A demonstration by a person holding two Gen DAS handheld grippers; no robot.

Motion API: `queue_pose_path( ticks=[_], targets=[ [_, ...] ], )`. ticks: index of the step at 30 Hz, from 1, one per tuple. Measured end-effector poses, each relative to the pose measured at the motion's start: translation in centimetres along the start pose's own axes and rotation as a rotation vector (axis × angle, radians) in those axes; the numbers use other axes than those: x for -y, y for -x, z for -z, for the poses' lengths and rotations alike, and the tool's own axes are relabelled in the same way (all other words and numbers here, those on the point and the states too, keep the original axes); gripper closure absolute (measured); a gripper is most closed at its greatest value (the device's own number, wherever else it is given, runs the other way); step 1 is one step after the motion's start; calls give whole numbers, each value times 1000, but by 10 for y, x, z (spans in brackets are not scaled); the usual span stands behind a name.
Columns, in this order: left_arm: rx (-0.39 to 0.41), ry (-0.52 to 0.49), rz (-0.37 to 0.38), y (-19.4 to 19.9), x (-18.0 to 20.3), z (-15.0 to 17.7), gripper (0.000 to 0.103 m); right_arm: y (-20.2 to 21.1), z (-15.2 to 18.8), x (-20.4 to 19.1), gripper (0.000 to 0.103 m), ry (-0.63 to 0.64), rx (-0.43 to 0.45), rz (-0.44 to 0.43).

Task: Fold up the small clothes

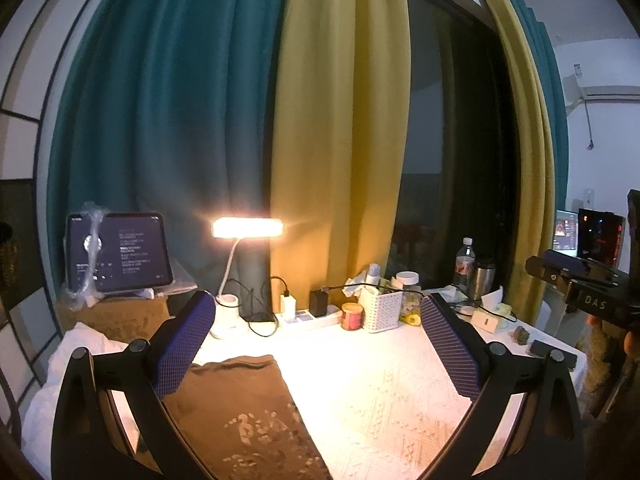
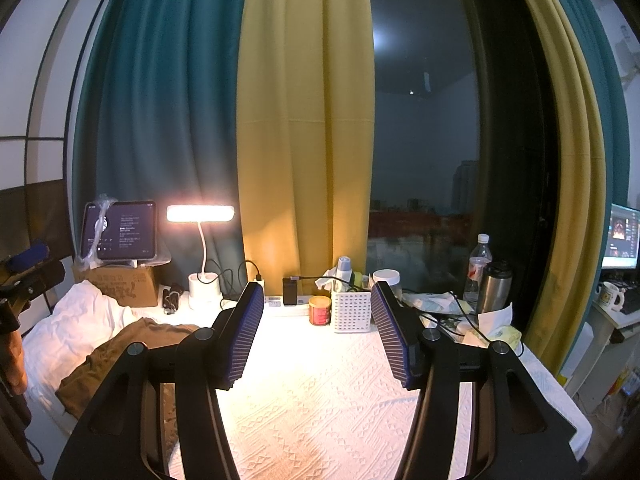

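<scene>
Fingers (image 1: 188, 344) spread empty over brown garment (image 1: 248, 412) lying lengthwise toward lamp (image 1: 247, 227).

Each tongs had 2 black arms with teardrop cut-outs and round grey pivot bolts. The left tongs (image 1: 316, 344) carried blue pads (image 1: 182, 344) with a fine grid texture. The right tongs (image 2: 318, 336) wore blue pads (image 2: 242, 340) ribbed in thin stripes. Seen from the left wrist, the right tongs' black body bore pale letters "DAS" and small screws.
</scene>
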State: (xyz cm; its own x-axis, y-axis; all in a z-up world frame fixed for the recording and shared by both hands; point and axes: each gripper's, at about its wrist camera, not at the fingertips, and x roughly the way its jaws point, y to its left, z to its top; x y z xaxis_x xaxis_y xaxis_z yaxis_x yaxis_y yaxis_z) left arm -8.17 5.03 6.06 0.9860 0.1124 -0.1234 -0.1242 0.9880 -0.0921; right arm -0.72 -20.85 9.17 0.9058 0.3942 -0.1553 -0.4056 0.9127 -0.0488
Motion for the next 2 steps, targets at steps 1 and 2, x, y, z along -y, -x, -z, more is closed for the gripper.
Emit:
queue_pose_path(
  ticks=[1,2],
  targets=[
    [1,-5,5,0,0,0,2,0,0,0,44,1,0,0],
    [4,-19,12,1,2,0,2,1,1,1,44,1,0,0]
  ],
)
